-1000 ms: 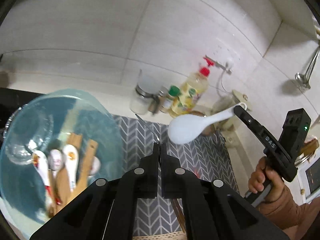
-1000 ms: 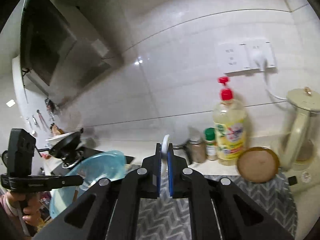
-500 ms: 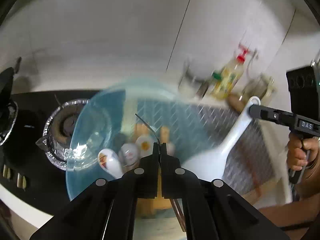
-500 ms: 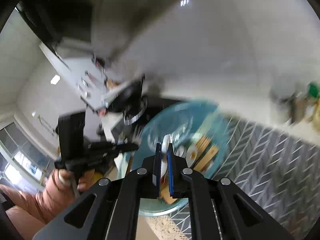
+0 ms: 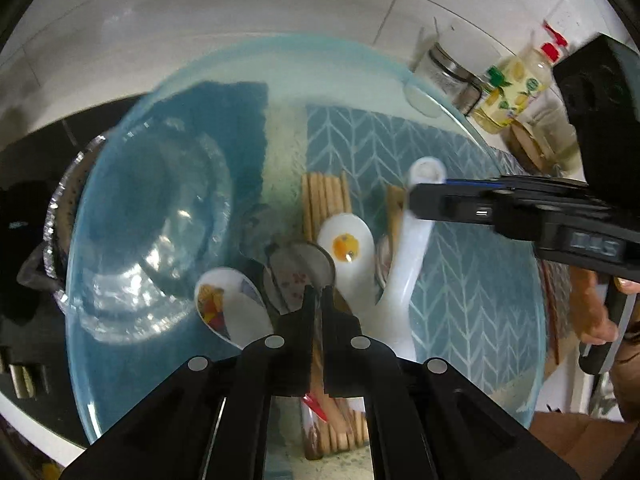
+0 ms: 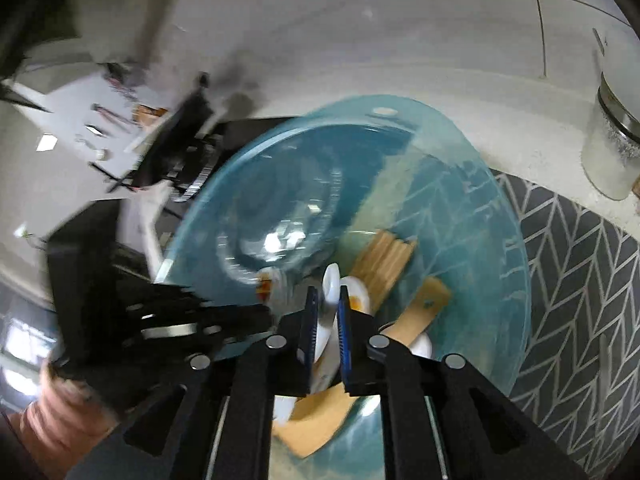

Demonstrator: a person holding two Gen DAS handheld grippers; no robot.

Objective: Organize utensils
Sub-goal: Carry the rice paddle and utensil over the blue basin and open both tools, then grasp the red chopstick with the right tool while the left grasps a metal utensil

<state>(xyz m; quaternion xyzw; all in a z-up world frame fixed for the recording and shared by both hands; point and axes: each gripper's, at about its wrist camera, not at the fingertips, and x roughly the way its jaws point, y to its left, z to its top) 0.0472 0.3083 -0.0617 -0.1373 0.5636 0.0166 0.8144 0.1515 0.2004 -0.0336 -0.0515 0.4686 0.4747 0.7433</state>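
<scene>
Both grippers have dropped from facing the tiled wall to hovering right over the blue glass bowl, and the white rice paddle came along with the right one.

Closest in on the left wrist view: the left gripper is closed up, just a slit between its fingers, and I can't see anything in it. Right around its tips I count three patterned ceramic spoons: a fruit-print one at 9 o'clock, a floral one dead ahead, and an egg-print one at 1 o'clock. There may be a fourth behind the paddle, hard to say.

One paddle only. Its head is low in the bowl at 3 o'clock of the left fingertips, and its handle runs up between the blue pads of the right gripper. Those jaws have just been easing apart; can't tell if the pads still pinch the handle.

Further in are two wooden spatulas, a slotted one and a plain one.

Past the rim at 2 o'clock: one glass jar and one yellow oil bottle. Stove burner at 9 o'clock.
</scene>
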